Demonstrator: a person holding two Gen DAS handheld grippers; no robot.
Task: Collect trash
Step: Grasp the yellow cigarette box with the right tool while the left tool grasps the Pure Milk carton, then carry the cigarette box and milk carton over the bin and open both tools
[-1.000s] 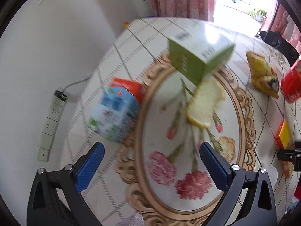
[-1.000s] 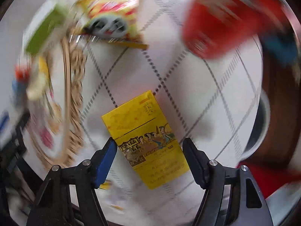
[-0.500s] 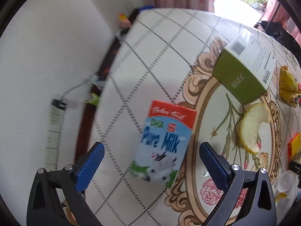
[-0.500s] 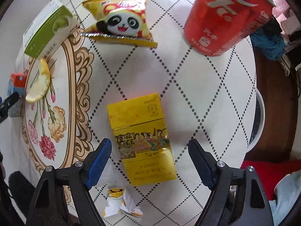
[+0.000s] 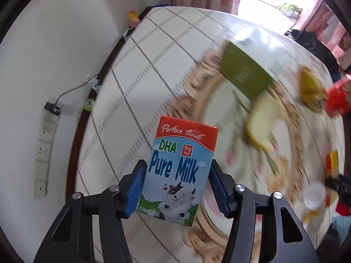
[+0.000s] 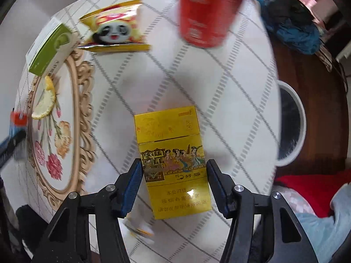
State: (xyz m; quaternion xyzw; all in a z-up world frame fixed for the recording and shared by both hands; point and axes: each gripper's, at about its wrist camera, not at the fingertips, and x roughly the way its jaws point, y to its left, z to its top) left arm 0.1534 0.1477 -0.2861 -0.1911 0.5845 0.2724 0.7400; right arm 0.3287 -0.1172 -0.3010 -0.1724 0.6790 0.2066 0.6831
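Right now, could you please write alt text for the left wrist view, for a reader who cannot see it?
The left tongs grip a Pure Milk carton between their blue pads, above a white table with a diamond-line pattern. Blurred behind it lie a green box, a yellow peel and an ornate floral mat; a power strip hangs on the wall to the left.

Both claws [image 5: 176, 188] [image 6: 173, 185] closed on loads.

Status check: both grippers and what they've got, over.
Left gripper shut on milk carton, lifted. Right gripper shut on yellow cigarette pack. Red can, panda snack bag, green box remain on table.
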